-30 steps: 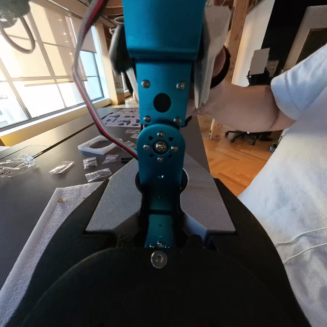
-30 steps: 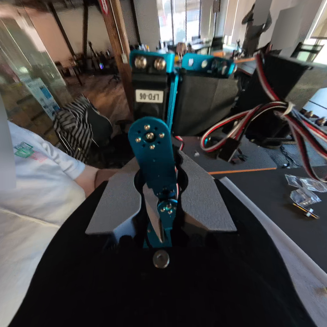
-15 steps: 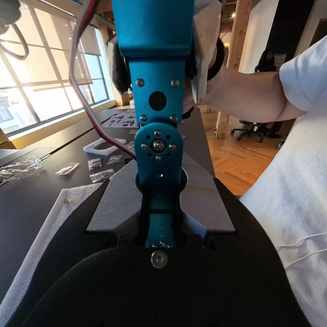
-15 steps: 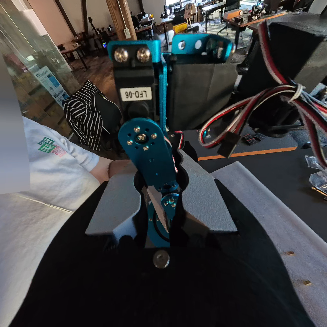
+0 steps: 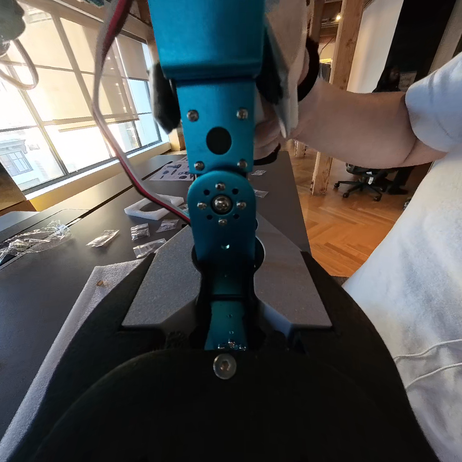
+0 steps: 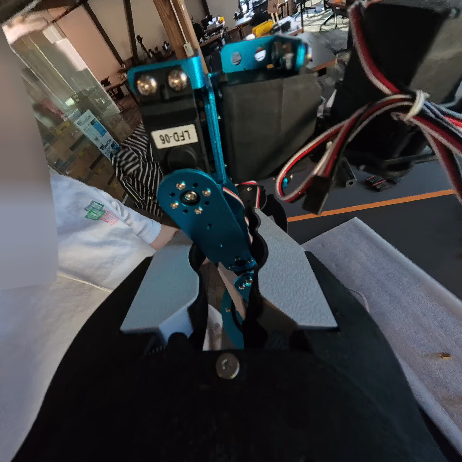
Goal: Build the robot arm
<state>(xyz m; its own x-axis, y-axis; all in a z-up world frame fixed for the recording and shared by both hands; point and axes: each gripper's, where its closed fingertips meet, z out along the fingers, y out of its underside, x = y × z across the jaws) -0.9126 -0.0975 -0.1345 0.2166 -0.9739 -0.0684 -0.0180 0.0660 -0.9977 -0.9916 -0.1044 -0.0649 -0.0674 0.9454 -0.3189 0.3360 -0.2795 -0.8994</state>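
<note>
A blue metal servo-arm assembly [image 5: 217,140] is held up between both grippers above a black table [image 5: 50,287]. My left gripper [image 5: 226,275] is shut on its blue bracket link [image 5: 222,207], which stands upright between the grey fingers [image 5: 162,282]. My right gripper [image 6: 230,275] is shut on another blue bracket link [image 6: 200,215], which leans to the left. Behind that link sit a black servo with a white label [image 6: 175,140] and a bundle of red, white and black wires [image 6: 350,150]. In the left wrist view the right gripper [image 5: 282,100] shows partly behind the assembly, in a person's hand.
On the table lie a white foam sheet [image 5: 82,307], several small plastic bags [image 5: 140,231], a white foam frame [image 5: 155,207], a printed sheet [image 5: 172,172] and crumpled plastic [image 5: 32,240]. The person's bare forearm [image 5: 350,130] and white shirt [image 5: 412,275] fill the right. A small brass part [image 6: 444,355] lies on the foam. My hands' fingertips stand some 10 cm from each other.
The assembly has tilted: in the right wrist view the blue link leans further left and the servo looms larger. More foam sheet shows at right. Both grippers have stayed shut.
</note>
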